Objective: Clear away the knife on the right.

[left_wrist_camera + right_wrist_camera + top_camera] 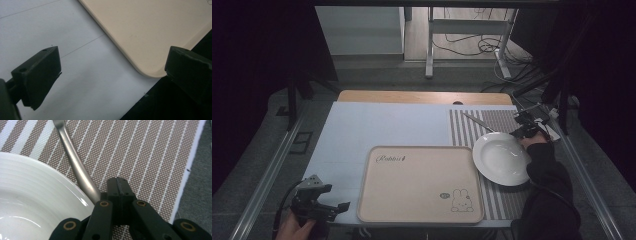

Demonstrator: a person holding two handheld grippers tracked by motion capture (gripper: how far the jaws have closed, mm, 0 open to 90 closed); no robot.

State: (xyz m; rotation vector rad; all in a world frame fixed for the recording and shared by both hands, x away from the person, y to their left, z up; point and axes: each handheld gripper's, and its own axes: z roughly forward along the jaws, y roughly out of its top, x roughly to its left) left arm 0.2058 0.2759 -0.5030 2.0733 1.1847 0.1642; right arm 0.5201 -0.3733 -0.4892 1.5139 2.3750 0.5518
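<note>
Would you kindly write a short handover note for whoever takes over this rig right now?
Right hand-held gripper: jaws shut, seemingly on the near end of the metal utensil; the grip point itself is hidden.
Left hand-held gripper: open, empty, at the near left corner of the beige tray.
Things: the utensil lies on the striped placemat beside the rim of the white plate, which sits right of the tray.
Done: utensil apparently gripped.
Left: probably lifting and placing it; the destination is unclear.

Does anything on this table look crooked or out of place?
Slightly. The metal utensil lies slanted across the striped placemat, its near end beside the white plate, where the right gripper is shut. Nothing looks spilled or broken.
</note>
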